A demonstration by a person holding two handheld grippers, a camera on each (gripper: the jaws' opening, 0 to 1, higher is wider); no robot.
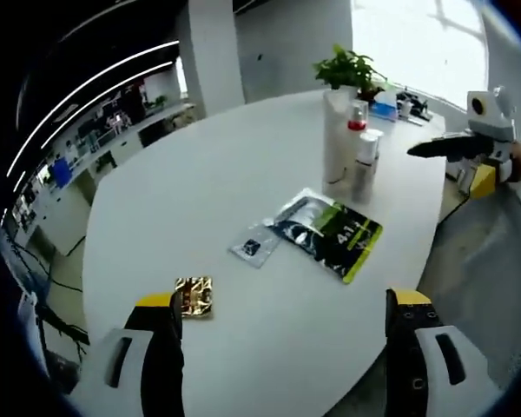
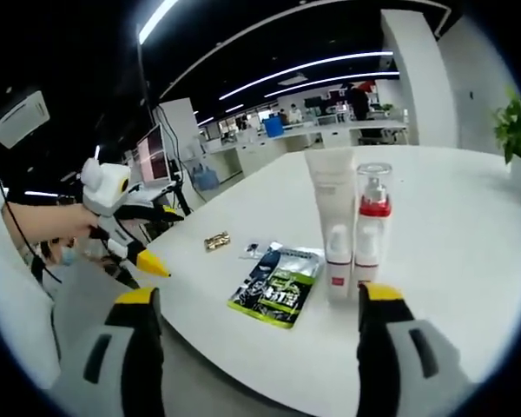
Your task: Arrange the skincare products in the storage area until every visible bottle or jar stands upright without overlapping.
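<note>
From the left gripper view, the left tool (image 1: 282, 330) hangs with its jaws spread wide and empty over the near edge of the tabletop (image 1: 191, 200), likely pulled back so nothing gets knocked. The bottles (image 1: 352, 148) stand upright in a tight cluster toward the far edge, near a plant (image 1: 347, 68): a tall white tube and smaller pump bottles, one with a red collar. A dark and green sachet (image 1: 328, 233) lies flat nearer the middle, a small clear packet (image 1: 255, 246) just beside it, a gold packet (image 1: 194, 296) close to the near edge. The right tool (image 1: 447, 148) shows off the tabletop's right edge.

From the right gripper view, the right tool (image 2: 260, 326) is also spread and empty, held off the edge facing the bottles (image 2: 352, 226), which stand touching side by side. The sachet (image 2: 276, 288) lies beside them; the flat packets look unsorted, I judge.
</note>
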